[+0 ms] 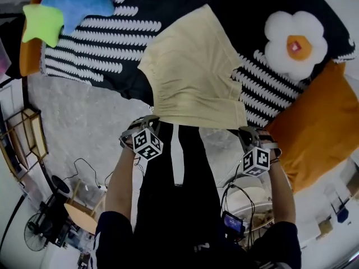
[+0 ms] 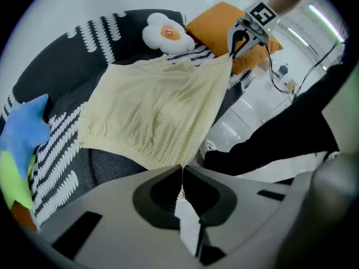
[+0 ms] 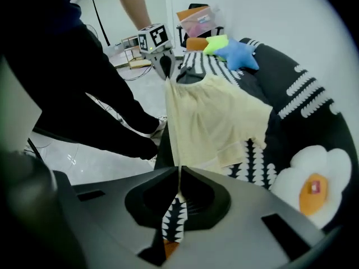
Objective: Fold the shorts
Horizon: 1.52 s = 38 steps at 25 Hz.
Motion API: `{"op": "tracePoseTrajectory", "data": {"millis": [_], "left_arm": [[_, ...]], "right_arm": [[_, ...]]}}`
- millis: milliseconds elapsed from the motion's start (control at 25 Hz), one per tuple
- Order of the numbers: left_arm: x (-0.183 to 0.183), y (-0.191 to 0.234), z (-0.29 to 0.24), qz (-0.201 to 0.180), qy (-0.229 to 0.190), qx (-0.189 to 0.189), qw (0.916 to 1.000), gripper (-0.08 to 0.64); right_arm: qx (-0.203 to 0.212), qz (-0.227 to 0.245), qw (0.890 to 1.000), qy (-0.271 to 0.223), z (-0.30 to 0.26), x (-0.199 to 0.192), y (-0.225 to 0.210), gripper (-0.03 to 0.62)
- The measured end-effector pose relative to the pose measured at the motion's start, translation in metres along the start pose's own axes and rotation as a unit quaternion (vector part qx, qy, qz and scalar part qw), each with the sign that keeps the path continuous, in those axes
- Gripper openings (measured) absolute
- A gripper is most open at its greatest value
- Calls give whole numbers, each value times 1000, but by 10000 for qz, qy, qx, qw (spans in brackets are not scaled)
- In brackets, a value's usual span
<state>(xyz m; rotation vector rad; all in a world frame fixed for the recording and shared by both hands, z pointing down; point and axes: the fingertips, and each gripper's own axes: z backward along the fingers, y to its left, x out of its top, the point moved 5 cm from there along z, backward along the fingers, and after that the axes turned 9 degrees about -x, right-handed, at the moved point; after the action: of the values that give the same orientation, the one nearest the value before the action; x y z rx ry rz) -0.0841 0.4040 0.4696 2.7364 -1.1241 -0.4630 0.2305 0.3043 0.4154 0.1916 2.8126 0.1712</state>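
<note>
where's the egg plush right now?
Head view, upper right: the egg plush lies on the black patterned cover, right of the shorts and just above the orange cushion.

The person wears a dark short-sleeved top (image 1: 112, 234) and black trousers (image 1: 196, 172). The left hand-held gripper (image 1: 152, 119) and right hand-held gripper (image 1: 245, 129) are grey, each bearing a cube (image 1: 147, 143) of black-and-white square markers.

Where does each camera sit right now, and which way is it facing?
Head view: on the person's head, looking steeply down at the shorts; both forearms and legs show.
Left gripper view: on the left gripper, along its jaws shut on the shorts, toward the right gripper.
Right gripper view: on the right gripper, along its jaws, toward the left gripper; legs show.
Shared: all three see the shorts.
</note>
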Motion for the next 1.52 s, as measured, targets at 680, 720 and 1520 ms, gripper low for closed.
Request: {"op": "tracePoseTrajectory", "data": {"millis": [680, 720, 1520], "left_arm": [[24, 134, 116, 2438, -2749, -205, 9298, 11], [23, 152, 116, 2557, -2810, -172, 9249, 11], [4, 291, 15, 4237, -1878, 462, 8849, 26]], "right_arm": [[-924, 1296, 9871, -153, 24, 169, -278, 26], [-793, 1249, 9889, -109, 11, 180, -296, 27], [-1186, -1155, 9776, 1299, -252, 227, -401, 118]]}}
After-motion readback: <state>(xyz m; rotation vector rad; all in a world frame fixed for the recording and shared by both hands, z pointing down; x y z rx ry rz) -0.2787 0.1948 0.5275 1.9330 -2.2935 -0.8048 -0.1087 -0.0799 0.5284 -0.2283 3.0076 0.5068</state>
